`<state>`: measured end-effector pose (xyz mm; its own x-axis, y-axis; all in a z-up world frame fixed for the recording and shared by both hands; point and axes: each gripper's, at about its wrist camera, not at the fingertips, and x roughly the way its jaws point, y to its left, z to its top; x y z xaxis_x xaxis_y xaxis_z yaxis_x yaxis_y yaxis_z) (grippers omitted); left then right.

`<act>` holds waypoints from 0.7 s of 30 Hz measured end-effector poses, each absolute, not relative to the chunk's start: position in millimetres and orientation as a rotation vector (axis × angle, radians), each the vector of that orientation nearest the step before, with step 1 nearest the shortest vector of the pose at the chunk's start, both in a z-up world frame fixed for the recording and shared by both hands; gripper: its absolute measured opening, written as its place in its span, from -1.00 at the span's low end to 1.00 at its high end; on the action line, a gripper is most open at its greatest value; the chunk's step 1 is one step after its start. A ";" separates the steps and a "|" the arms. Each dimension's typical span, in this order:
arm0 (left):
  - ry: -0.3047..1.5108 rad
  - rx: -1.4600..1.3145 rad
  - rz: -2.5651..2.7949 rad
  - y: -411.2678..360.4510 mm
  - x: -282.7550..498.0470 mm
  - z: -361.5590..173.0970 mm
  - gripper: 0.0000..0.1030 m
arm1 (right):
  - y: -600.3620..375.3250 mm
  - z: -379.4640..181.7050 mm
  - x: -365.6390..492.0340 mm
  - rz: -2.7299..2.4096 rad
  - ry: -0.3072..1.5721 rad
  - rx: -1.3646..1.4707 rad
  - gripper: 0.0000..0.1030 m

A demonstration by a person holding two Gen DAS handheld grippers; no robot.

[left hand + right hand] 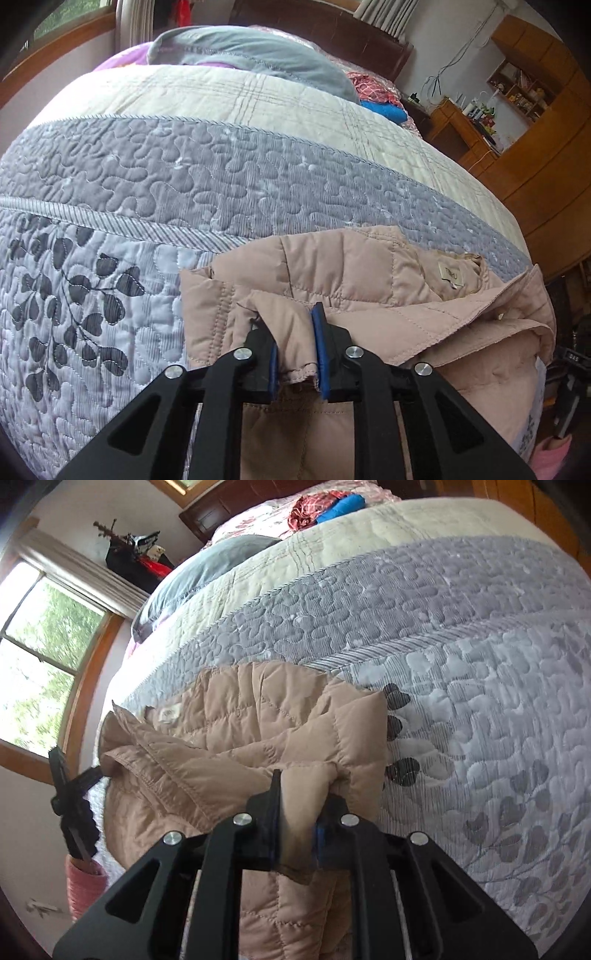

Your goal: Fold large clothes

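Your left gripper (293, 334) and right gripper (301, 801) each pinch a fold of the jacket (369, 280), which lies at the bed's (221, 177) near edge. It looks soft, puffy, light and slippery; hold the stitched hems.

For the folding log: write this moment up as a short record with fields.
garment: beige-pink quilted puffer jacket, partly folded, lying at the near edge of the bed, inner label facing up
surface: grey-and-cream quilted bedspread with leaf pattern
left gripper: closed on a fold of the jacket's edge
right gripper: closed on another fold of the jacket
far end of bed: grey pillow, blue folded cloth
fold status: not finished, both grippers gripping fabric
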<state>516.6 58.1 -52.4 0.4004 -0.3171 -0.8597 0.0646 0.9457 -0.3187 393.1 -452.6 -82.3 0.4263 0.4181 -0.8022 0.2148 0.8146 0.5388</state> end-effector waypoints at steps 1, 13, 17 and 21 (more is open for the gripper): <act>1.142 -0.275 -0.260 61.6 516.4 -49.2 -0.57 | -455.0 -79.9 389.7 0.152 1.132 0.658 -0.66; 1.091 -0.278 -0.315 108.1 440.6 -13.6 -0.06 | -455.9 -54.7 337.0 0.159 1.033 0.574 0.33; 1.105 -0.201 -0.333 96.6 415.6 -29.9 -0.06 | -444.0 -74.0 326.2 0.199 1.084 0.568 0.33; 1.111 -0.189 -0.377 81.0 403.7 -40.8 0.01 | -425.4 -92.9 318.6 0.238 1.110 0.544 0.29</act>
<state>403.7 81.0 -40.8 0.3887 -0.3880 -0.8357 0.2013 0.9209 -0.3339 318.6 -425.4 -92.9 0.4362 0.4440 -0.7827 0.0837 0.8460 0.5266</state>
